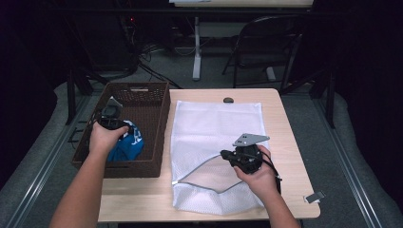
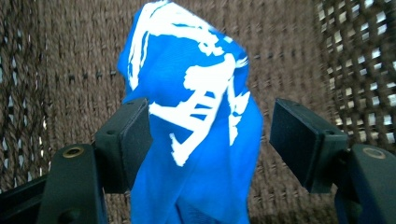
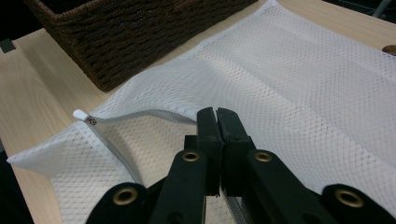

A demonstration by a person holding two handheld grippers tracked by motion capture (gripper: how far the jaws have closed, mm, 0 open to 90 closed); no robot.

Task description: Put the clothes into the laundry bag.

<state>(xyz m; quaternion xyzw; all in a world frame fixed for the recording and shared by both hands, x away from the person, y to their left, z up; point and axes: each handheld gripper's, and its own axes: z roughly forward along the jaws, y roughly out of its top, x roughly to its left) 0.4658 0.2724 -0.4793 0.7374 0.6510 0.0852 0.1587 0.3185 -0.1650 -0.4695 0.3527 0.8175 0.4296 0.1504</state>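
1. Two grippers shared the job: the left gripper (image 2: 205,144) stood in the brown woven basket (image 1: 159,124) with its jaws apart around the blue cloth (image 2: 196,126), one pad touching the fabric and the other clear of it, so nothing was clamped yet.
2. A good grab, I judged, called for sinking a little lower so both pads met the thick bunched middle of the cloth, then closing squarely instead of nipping a loose fold.
3. Meanwhile the right gripper (image 3: 217,119) had its jaws pressed together on the zipper edge of the white mesh bag (image 1: 216,128), lifting it so the mouth gaped toward the basket.
4. That hold probably needed to stay steady and raised, since a sagging mouth would make loading the cloth awkward.
5. Basket walls rose close on the gripper's side, so the cloth likely had to come straight up before crossing the right-hand rim.
6. Bare table (image 1: 133,199) lay in front of the basket, and the bag lay just beside the basket, leaving a short, open path to the mouth.
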